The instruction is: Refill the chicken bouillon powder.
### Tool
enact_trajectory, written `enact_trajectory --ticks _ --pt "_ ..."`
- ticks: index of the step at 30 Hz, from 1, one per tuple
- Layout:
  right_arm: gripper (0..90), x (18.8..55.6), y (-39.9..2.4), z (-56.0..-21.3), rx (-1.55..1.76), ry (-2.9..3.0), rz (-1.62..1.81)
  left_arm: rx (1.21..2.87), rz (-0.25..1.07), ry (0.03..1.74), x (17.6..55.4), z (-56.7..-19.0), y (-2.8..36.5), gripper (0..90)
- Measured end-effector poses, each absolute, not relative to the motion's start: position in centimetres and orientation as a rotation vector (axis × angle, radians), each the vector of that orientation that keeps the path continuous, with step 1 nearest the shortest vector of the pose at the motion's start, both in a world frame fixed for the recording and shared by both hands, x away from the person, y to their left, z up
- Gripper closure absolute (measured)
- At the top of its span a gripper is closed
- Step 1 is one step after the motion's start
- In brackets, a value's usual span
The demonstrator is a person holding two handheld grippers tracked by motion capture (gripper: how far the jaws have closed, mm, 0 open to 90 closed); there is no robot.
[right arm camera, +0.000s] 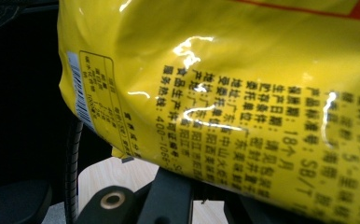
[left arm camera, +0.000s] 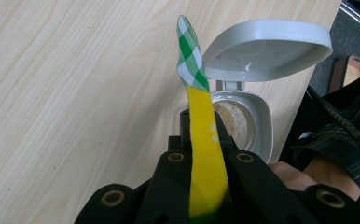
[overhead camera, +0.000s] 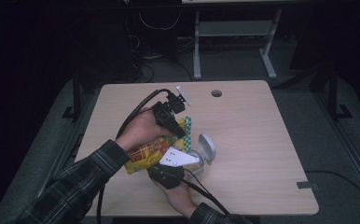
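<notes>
A yellow snack bag [overhead camera: 143, 151] is held over the wooden table between both hands. My left gripper [left arm camera: 201, 121] is shut on the bag's flat top seam [left arm camera: 206, 158], whose green-and-white checked end [left arm camera: 187, 51] sticks up past the jaws. In the high view this gripper [overhead camera: 178, 129] sits at the bag's upper right. My right gripper [overhead camera: 163, 167] is at the bag's lower edge, and the printed back of the bag [right arm camera: 243, 79] covers its jaws, which are shut on it. Just beyond stands a grey container [left arm camera: 262, 140] with its flip lid [left arm camera: 266, 46] open and brownish contents [left arm camera: 236, 123] inside.
The container [overhead camera: 197, 164] stands right of the bag, near the table's [overhead camera: 252, 130] front half. A round cable hole [overhead camera: 216, 93] lies at the far edge. A cable [overhead camera: 136, 109] trails from the left gripper. A metal desk frame [overhead camera: 234, 32] stands on the floor behind.
</notes>
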State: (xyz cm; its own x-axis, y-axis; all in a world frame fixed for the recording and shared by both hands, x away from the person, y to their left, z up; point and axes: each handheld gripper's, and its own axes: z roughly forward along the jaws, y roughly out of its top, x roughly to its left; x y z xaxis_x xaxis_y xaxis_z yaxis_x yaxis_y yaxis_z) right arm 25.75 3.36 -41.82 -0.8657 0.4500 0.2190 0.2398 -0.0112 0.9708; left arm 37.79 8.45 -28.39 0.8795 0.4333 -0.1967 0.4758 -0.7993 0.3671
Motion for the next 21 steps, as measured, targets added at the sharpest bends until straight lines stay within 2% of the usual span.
enact_trajectory --ticks 21 --pt "89.8 25.77 3.32 -41.81 0.737 2.090 1.997 2.646 -0.144 0.667 37.79 -28.35 8.36 89.8"
